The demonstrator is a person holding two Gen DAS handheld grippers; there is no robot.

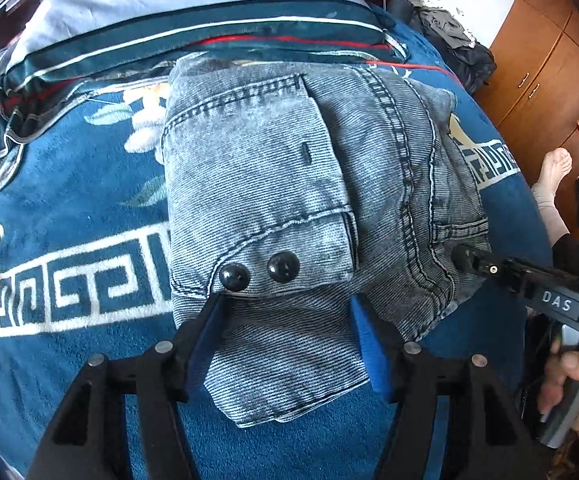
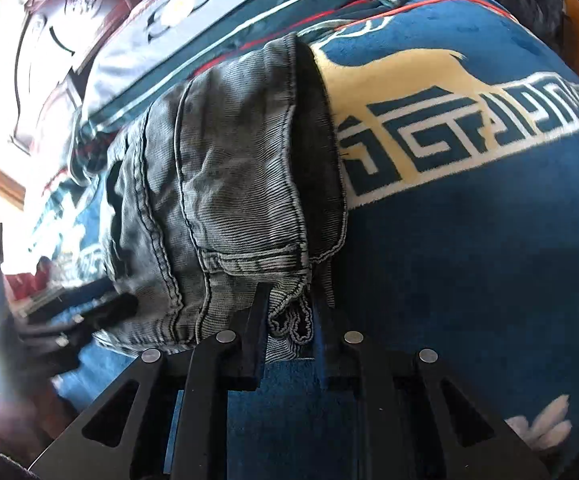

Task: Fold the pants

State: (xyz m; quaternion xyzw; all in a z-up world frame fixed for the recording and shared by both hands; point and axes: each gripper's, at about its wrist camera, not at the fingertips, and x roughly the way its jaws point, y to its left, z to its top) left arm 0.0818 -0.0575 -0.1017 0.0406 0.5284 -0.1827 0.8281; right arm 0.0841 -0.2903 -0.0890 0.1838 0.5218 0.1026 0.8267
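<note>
Black linkage bars with round silver rivets fill the six o'clock edge of the left wrist view, and from them the left gripper (image 1: 287, 312) reaches forward with its blue-lined fingers (image 1: 363, 332) spread wide apart. They straddle the near flap of the folded grey washed-denim pants (image 1: 301, 200) without pinching it; the cloth lies loose between them. Two round black buttons (image 1: 259, 272) sit on the denim just past the fingertips, toward twelve o'clock. The pants lie bunched in a thick folded stack at the middle of the dark blue plush blanket with a cream Greek-key border (image 1: 69, 292), which spreads from nine o'clock round to three. At twelve o'clock a pale blue pillow with a flower print (image 1: 169, 0) rests at the head of the bed. At two o'clock stands an orange-brown wooden wardrobe (image 1: 541, 56).

At three o'clock in that view the right gripper (image 1: 463, 258) touches the pants' far corner by the dark double-stitched seam. Its own camera shows the right gripper (image 2: 289, 320) with black fingers (image 2: 257, 312) drawn close together and clamped on the frayed denim hem, the pants (image 2: 229, 184) rising as a crumpled mound toward eleven o'clock. The blanket (image 2: 469, 260) fills three o'clock, its cream band curving at one o'clock.
</note>
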